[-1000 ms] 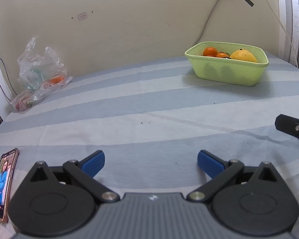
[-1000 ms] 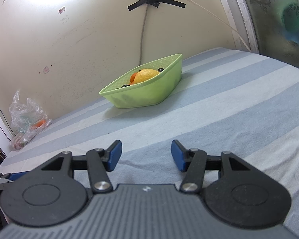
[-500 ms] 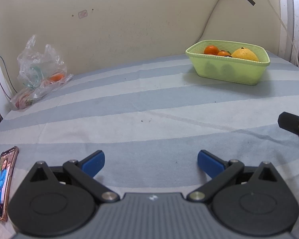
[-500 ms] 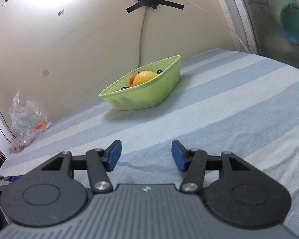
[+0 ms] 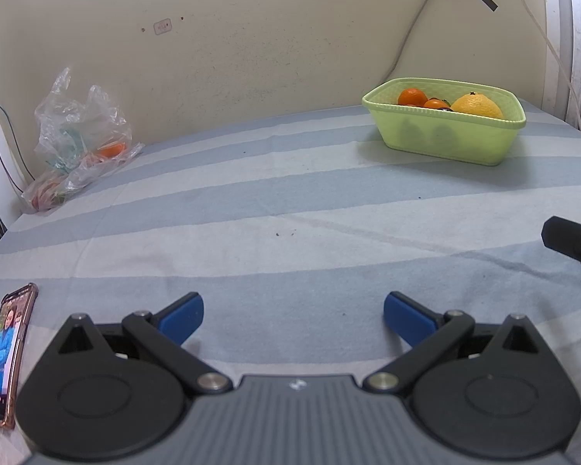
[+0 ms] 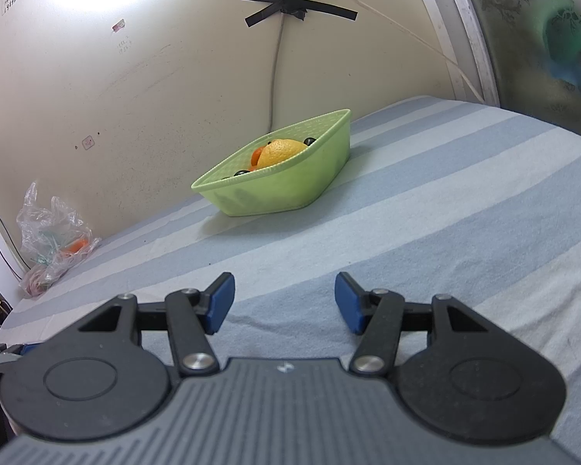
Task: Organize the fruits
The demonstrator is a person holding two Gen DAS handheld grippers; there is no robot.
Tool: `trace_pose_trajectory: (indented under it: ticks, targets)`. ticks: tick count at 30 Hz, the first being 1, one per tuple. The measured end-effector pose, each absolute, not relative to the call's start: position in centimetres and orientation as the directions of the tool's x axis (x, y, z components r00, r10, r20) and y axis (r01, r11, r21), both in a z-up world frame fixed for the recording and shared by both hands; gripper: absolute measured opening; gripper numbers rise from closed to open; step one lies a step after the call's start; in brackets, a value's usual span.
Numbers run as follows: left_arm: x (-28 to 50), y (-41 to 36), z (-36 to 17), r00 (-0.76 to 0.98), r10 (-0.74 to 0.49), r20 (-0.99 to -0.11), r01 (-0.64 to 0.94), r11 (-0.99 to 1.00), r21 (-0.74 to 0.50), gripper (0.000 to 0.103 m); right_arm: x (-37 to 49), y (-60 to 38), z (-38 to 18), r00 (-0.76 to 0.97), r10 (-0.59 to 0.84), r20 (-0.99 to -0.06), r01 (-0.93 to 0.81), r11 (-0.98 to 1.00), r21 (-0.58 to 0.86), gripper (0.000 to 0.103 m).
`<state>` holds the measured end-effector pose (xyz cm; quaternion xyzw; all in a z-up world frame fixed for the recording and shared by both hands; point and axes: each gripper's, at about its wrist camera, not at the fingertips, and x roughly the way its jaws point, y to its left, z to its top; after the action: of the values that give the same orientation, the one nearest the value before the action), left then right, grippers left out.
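Well ahead of both jaws, fruit basket (image 5: 445,139)

Both low wrist views face the far basket (image 5: 445,131) (image 6: 279,190).

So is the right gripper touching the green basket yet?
Apart. The right wrist view shows the right gripper open, with striped cloth between it and the green basket.

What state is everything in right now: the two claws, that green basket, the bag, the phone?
Left claw: open, empty.
Right claw: open, empty.
Basket: upright, holding fruit.
Bag: crumpled against the wall, something orange inside.
Phone: lying flat, screen lit.
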<state>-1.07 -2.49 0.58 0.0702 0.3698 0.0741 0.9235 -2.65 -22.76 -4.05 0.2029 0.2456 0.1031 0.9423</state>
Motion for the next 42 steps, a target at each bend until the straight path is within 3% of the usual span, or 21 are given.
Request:
trace_pose_trajectory:
  ticks: [42]
  targets:
    - [-1.39,-2.84,0.85,0.726,0.183,-0.663,-0.069,0.978,0.194,0.103,-2.66,-22.73,-4.06,0.858,0.294,-0.421,-0.095,0.896,0.433,0.06]
